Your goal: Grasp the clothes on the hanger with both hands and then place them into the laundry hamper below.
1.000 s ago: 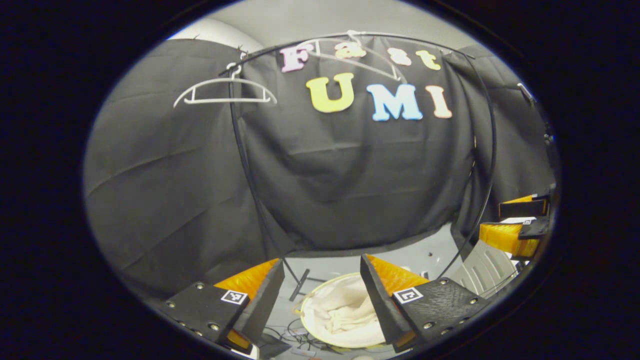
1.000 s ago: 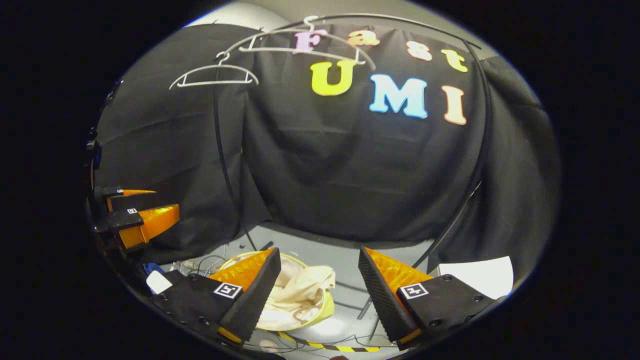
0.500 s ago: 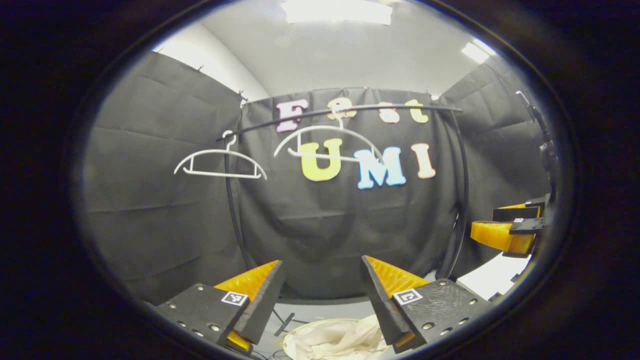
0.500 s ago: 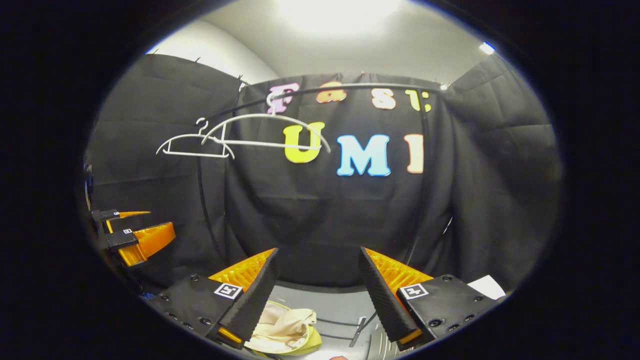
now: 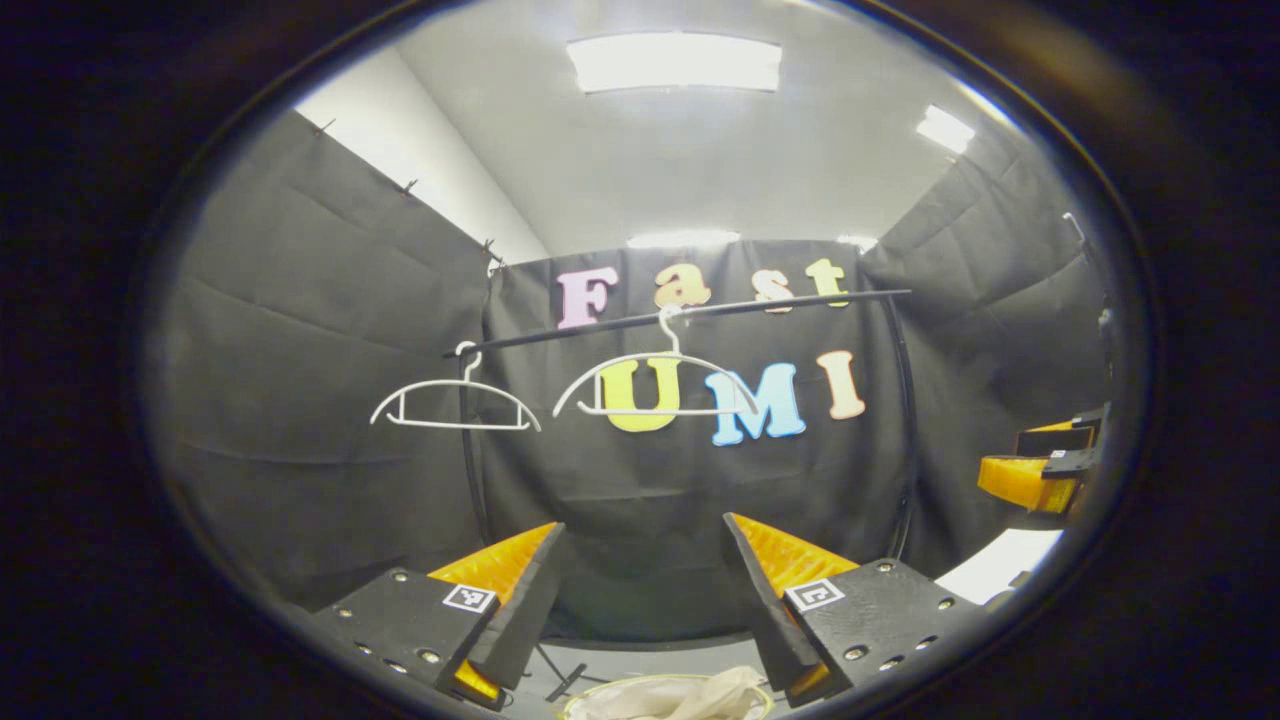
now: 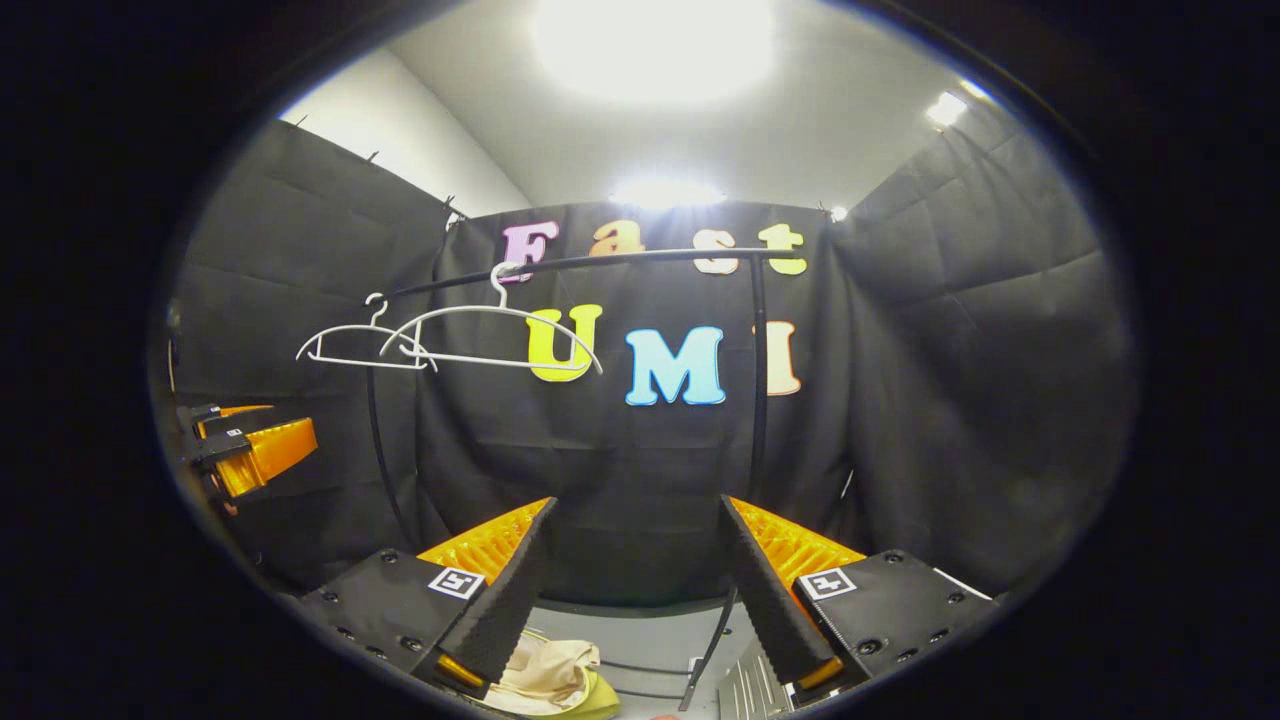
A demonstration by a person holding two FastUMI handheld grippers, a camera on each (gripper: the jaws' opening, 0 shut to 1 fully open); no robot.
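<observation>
Cream clothes [image 5: 672, 696] lie in the round yellow-rimmed hamper [image 5: 585, 697] on the floor, low between my left gripper's fingers; in the right gripper view the clothes [image 6: 545, 674] and hamper [image 6: 592, 702] sit at the bottom. Two bare white hangers [image 5: 455, 405] [image 5: 655, 387] hang on the black rail [image 5: 700, 310]. My left gripper [image 5: 640, 580] is open and empty, held well above the hamper. My right gripper [image 6: 635, 560] is open and empty too. The right gripper [image 5: 1035, 465] shows far right in the left gripper view; the left gripper [image 6: 245, 445] shows far left in the right gripper view.
The rail's black uprights [image 5: 470, 450] [image 6: 757, 380] stand in front of the cloth wall. A white sheet [image 5: 1000, 565] lies on the floor at the right. Grey floor [image 6: 650, 640] surrounds the hamper. Ceiling lights [image 5: 675, 62] shine overhead.
Both grippers have risen and tilted upward: the hamper has slid to the bottom edge, and the hangers, rail and ceiling have dropped into the middle. Both stay open.
</observation>
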